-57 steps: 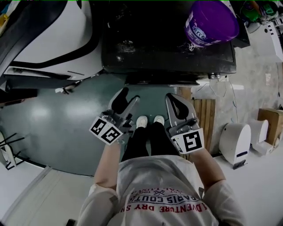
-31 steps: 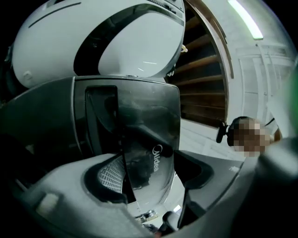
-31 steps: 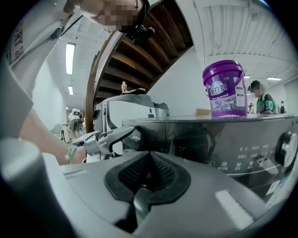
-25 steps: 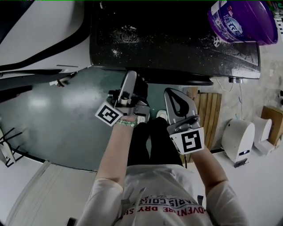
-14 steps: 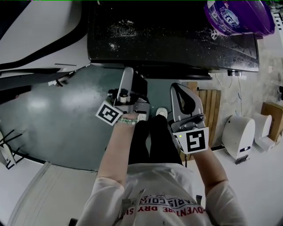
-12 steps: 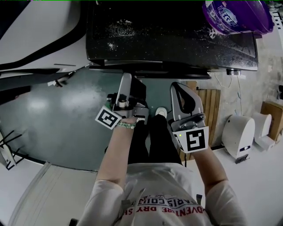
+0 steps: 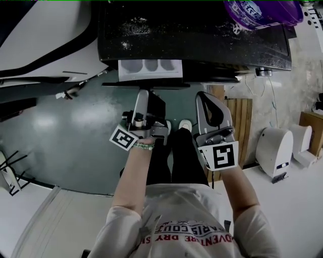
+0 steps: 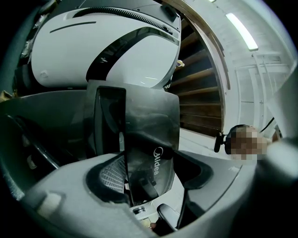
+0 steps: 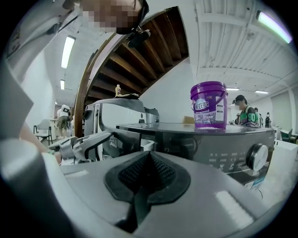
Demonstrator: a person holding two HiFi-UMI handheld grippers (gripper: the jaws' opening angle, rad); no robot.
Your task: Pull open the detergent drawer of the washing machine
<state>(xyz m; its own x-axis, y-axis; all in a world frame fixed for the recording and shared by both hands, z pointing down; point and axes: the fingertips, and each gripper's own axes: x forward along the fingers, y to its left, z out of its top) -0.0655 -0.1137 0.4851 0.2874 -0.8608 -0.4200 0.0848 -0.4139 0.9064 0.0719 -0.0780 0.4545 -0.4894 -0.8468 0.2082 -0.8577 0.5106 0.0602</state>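
Two grippers are out in front of the washing machine [image 7: 202, 35], and only one of them is busy. Well off to the left of both sets of fingers sits a big white machine [image 7: 45, 45] with a dark curved band. The left gripper [image 7: 148, 95] is turned on its side and tipped a little upward. Its fingers [image 8: 111, 175] are clamped on the dark front panel [image 8: 149, 139] of the drawer [image 7: 150, 75]. The panel stands edge-on between them, with the brand lettering [image 8: 157, 162] just past the fingertips. The drawer is pulled out of the machine's left front corner, right ahead of those fingers, and three pale compartments [image 7: 151, 65] show from above. Behind and between the two grippers, the person's white shoes [image 7: 185, 124] stand on the green floor [image 7: 60, 121]. The right gripper [image 7: 206, 100] hangs to the right of the drawer, apart from it, with its fingers [image 9: 135, 174] pressed together on nothing. Beyond those fingers runs the machine's control panel [image 9: 223, 155], with a round knob [image 9: 257, 156] at its far right. On top of the machine, beyond and to the right of the fingertips, stands a purple tub [image 7: 260, 11]. Further right are wooden slats [image 7: 234, 131] and a small white appliance [image 7: 275, 151].
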